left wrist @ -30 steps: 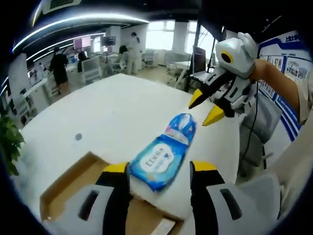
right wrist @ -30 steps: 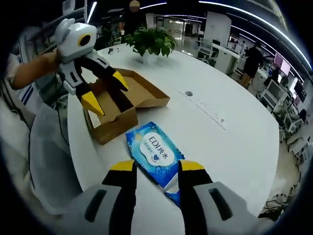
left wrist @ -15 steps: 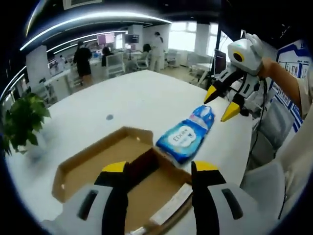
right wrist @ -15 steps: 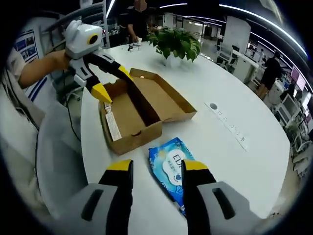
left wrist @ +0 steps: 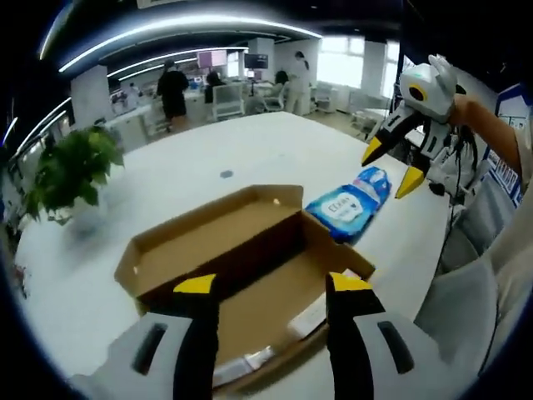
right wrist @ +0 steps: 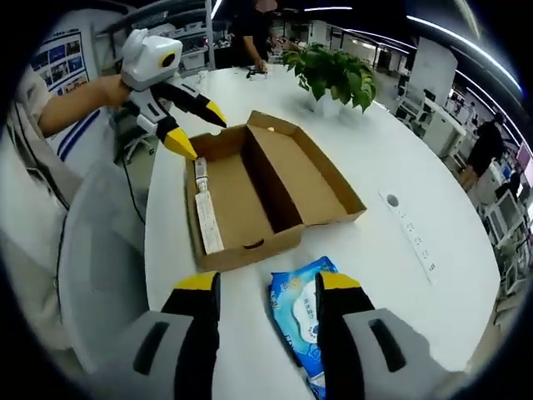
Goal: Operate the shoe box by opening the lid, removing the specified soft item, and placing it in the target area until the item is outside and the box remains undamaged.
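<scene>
Left gripper [left wrist: 271, 287] jaws spread wide, holding nothing, hanging above the open shoe box [left wrist: 241, 250] — lid lying flat, folded back beside the tray, both empty. Right gripper [right wrist: 265, 286] also gaping wide and empty, hovering over the white table [right wrist: 416, 208] just by the blue wipes pack [right wrist: 306, 321]. Pack is lying flat on the table outside the box, just beside its short wall. Potted plant [right wrist: 333, 71] is sitting well beyond the box.

The blue soft plastic wipes packet [left wrist: 350, 205] carries a white oval label, its lettering too blurred to read. The white strip label [right wrist: 206, 218] inside the open brown cardboard shoe box [right wrist: 275, 187] is also illegible.
</scene>
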{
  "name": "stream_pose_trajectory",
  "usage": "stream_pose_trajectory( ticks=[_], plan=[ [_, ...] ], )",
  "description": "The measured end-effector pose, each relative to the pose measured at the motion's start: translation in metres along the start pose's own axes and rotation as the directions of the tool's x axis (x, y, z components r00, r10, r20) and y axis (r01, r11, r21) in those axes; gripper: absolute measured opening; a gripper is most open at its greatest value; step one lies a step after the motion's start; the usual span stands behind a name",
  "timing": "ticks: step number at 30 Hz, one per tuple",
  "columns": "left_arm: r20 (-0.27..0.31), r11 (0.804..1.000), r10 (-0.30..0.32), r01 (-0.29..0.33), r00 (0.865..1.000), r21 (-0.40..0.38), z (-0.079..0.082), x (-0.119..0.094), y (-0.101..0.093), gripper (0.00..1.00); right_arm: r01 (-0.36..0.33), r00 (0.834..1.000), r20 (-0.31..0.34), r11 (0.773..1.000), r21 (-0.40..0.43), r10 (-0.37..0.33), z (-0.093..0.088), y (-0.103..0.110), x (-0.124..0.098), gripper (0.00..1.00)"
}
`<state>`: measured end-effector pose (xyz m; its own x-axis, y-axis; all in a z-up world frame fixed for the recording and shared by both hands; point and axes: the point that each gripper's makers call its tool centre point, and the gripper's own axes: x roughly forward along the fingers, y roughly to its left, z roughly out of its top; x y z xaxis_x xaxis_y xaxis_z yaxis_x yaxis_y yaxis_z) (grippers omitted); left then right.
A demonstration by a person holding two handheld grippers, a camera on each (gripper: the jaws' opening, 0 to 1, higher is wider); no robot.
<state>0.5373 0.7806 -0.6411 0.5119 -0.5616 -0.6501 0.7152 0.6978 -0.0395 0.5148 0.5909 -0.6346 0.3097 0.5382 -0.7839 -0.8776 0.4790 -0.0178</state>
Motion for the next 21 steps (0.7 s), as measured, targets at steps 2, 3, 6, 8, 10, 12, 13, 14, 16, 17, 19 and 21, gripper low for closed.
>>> stream_pose_trajectory(
  ticks=[2, 3, 6, 8, 10, 12, 13, 14, 16, 17, 19, 21],
  plan=[
    [-0.002, 1.000, 0.016, -0.016, 1.000, -0.020, -0.007, -0.004, 0.007, 0.51, -0.017, 1.000, -0.008, 1.000, -0.015, 0.017, 0.002, 0.003, 0.004, 0.45],
    [0.001, 0.999, 0.023, -0.023, 1.000, -0.031, -0.009, -0.006, 0.010, 0.51, -0.025, 1.000, -0.016, 0.999, -0.025, 0.024, 0.003, 0.004, 0.007, 0.45],
    [0.004, 0.998, 0.044, -0.043, 0.999, -0.053, -0.017, -0.012, 0.020, 0.51, -0.034, 0.999, -0.028, 0.999, -0.040, 0.033, 0.006, 0.006, 0.014, 0.45],
    [-0.002, 0.996, 0.066, -0.066, 0.998, -0.062, -0.025, -0.016, 0.029, 0.51, -0.049, 0.998, -0.039, 0.997, -0.053, 0.047, 0.007, 0.009, 0.020, 0.45],
    [-0.004, 0.994, 0.076, -0.076, 0.997, -0.078, -0.031, -0.020, 0.035, 0.50, -0.058, 0.997, -0.047, 0.996, -0.065, 0.055, 0.009, 0.012, 0.026, 0.45],
    [-0.008, 0.992, 0.089, -0.089, 0.996, -0.093, -0.037, -0.023, 0.043, 0.50, -0.072, 0.996, -0.051, 0.995, -0.075, 0.068, 0.012, 0.016, 0.032, 0.45],
    [-0.011, 0.991, 0.095, -0.096, 0.995, -0.096, -0.040, -0.024, 0.045, 0.50, -0.083, 0.995, -0.060, 0.993, -0.084, 0.078, 0.013, 0.019, 0.035, 0.45],
    [-0.016, 0.990, 0.102, -0.103, 0.995, -0.098, -0.043, -0.027, 0.048, 0.51, -0.091, 0.994, -0.064, 0.992, -0.090, 0.085, 0.014, 0.020, 0.037, 0.45],
    [-0.023, 0.988, 0.115, -0.117, 0.993, -0.104, -0.050, -0.030, 0.053, 0.51, -0.105, 0.993, -0.072, 0.990, -0.095, 0.099, 0.015, 0.024, 0.042, 0.46],
    [-0.025, 0.987, 0.120, -0.122, 0.992, -0.107, -0.053, -0.031, 0.057, 0.51, -0.114, 0.991, -0.079, 0.988, -0.101, 0.106, 0.015, 0.026, 0.045, 0.46],
    [-0.030, 0.984, 0.131, -0.133, 0.991, -0.120, -0.060, -0.034, 0.062, 0.51, -0.124, 0.990, -0.086, 0.986, -0.111, 0.115, 0.016, 0.028, 0.050, 0.46],
    [-0.035, 0.982, 0.140, -0.143, 0.990, -0.126, -0.065, -0.036, 0.065, 0.51, -0.135, 0.988, -0.098, 0.984, -0.121, 0.123, 0.016, 0.030, 0.055, 0.46]
  ],
)
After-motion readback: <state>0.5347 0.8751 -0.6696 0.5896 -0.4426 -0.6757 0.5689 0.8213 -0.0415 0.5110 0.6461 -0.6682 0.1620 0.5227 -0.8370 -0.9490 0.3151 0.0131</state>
